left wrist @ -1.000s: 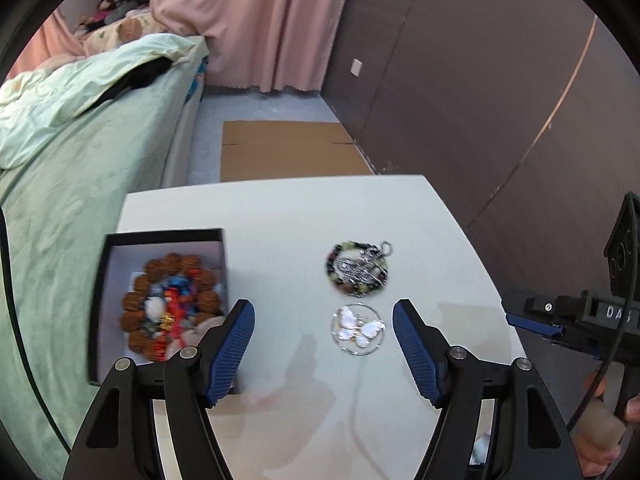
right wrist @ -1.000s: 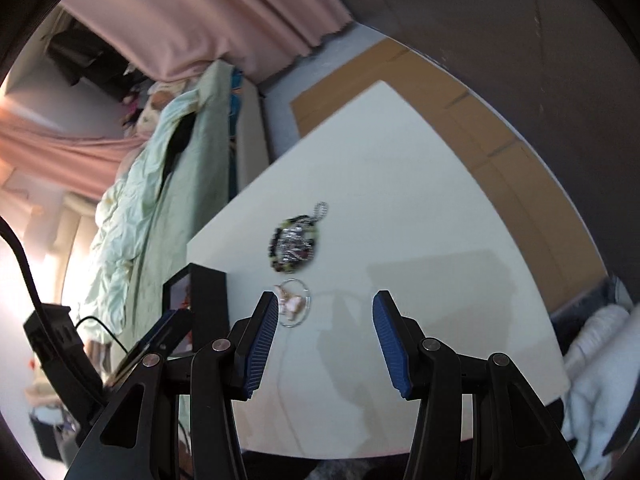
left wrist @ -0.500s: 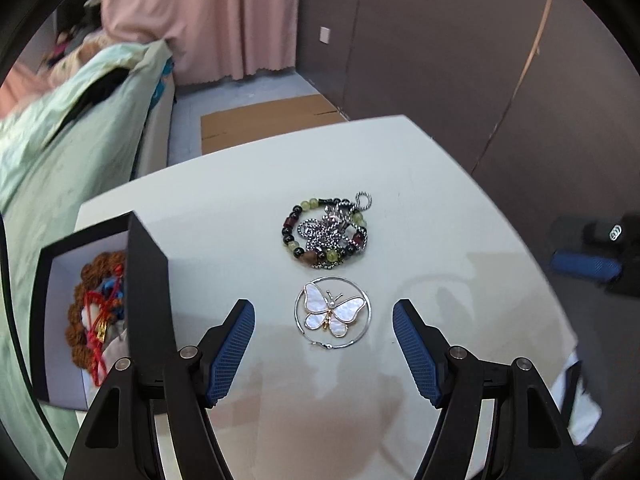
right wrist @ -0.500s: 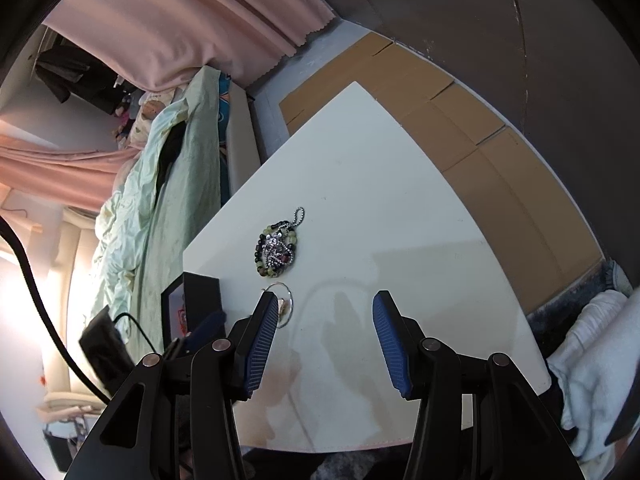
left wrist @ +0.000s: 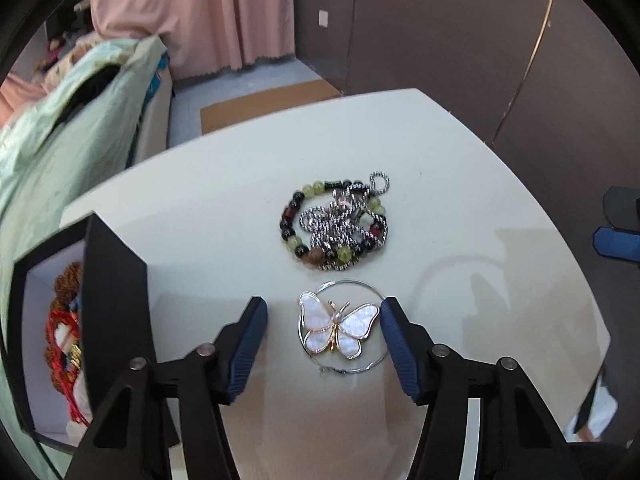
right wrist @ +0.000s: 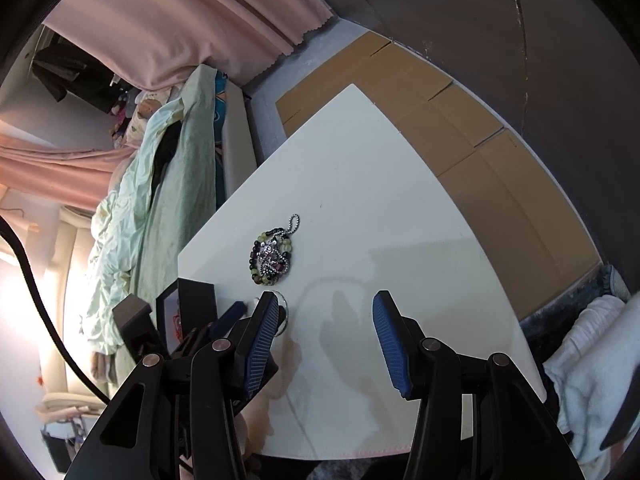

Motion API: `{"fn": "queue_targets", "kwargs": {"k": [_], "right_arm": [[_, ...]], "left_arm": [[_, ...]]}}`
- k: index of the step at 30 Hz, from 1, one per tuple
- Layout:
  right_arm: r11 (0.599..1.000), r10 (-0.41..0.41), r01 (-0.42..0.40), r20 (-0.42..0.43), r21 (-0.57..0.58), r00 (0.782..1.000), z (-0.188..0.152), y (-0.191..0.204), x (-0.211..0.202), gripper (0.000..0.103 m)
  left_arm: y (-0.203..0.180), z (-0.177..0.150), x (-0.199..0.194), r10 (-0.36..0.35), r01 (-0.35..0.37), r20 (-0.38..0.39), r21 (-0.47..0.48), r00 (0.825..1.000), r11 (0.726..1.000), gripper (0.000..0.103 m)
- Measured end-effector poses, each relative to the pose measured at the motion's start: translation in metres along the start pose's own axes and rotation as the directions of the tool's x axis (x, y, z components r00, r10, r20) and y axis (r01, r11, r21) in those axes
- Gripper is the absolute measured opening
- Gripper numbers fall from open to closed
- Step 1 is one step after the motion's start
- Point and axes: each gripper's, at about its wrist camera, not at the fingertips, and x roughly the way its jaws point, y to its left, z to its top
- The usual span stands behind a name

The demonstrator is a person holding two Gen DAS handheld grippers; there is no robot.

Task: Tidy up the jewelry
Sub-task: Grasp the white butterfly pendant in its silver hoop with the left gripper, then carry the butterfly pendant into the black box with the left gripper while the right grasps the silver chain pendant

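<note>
- Bracketing the butterfly brooch (left wrist: 339, 330): left gripper (left wrist: 323, 330) low over the white table (left wrist: 224, 232), blue pads either side of the brooch and its wire hoop (left wrist: 376, 365). Jaws half-wide and have just been closing; right pad looks to be at the hoop's rim, left pad still apart from it. No pinch yet.
- Right gripper (right wrist: 325, 336): jaws half-wide, nothing between them, hovering over bare tabletop w/ only its shadow below.
- Beaded bracelet (left wrist: 298, 220) w/ silver chain (left wrist: 340, 220) piled inside it: on table just beyond the brooch, apart from it.
- Black box (left wrist: 114, 300): at table's left edge, open; brown bead strand (left wrist: 66, 284) and red cord already inside. Likely the destination.
- Risk 1: hoop is thin and flat on the table; pads may close above it and slide off, or push it sideways w/o lifting.
- Risk 2: brooch and hoop may be separate pcs (cannot tell); a grip on one could leave the other behind.
- Risk 3: uneven contact, right pad first, could skid the piece toward the box wall.
- View diff.: left wrist view shows brooch detail, pad gaps, box contents. Right wrist view hides the brooch almost wholly behind its own left finger, but shows the left gripper's blue pad (right wrist: 232, 312) from outside, the box beside it, the table's full extent and cardboard (right wrist: 460, 128) on the floor.
</note>
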Motion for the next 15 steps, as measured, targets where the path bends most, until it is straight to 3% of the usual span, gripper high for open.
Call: {"fn": "queue_targets", "kwargs": {"k": [4,15], "right_arm": [[1.0,0.0,0.0,-0.006,-0.006,1.0,0.001,0.002,0.002,0.05],[0.999,-0.022,0.021,-0.023,-0.027,1.0,-0.003,0.01,0.012,0.05]], "left_arm": [[-0.002,0.001,0.0,0.014,-0.014,0.009,0.025,1.0,1.0,0.044],[0.017,0.004,-0.027,-0.03,0.033,0.06,-0.05,0.998,0.998,0.044]]}}
